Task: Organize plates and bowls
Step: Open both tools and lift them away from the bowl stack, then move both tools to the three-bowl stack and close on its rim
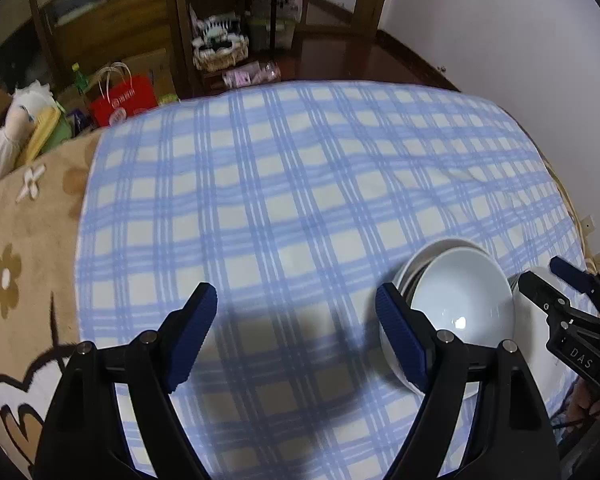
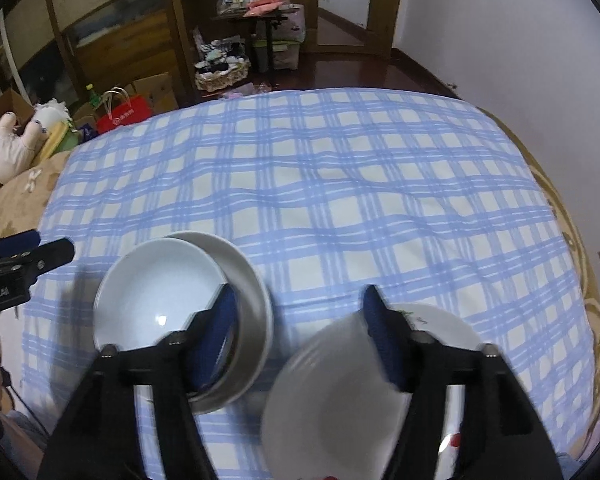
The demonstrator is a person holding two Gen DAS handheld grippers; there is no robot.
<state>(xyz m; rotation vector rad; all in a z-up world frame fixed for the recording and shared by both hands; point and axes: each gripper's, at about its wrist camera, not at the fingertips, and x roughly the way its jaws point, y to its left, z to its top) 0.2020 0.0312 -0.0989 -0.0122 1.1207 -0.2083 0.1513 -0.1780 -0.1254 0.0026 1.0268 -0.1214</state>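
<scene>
Mostly blue checked cloth (image 2: 340,200) over the bed, with a white bowl (image 2: 156,300) nested crooked in a stack at its near edge. Left gripper (image 1: 296,336) spread wide, empty, beside that stack. Right gripper (image 2: 300,344) spread too, gripping nothing. Only its view shows a blurred white dish (image 2: 332,400) over a patterned plate (image 2: 440,324).

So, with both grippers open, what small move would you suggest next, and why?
Probably shift the white bowl to sit centred in the bowl beneath; it sits off-centre. The left gripper and right gripper are both open and empty.
</scene>
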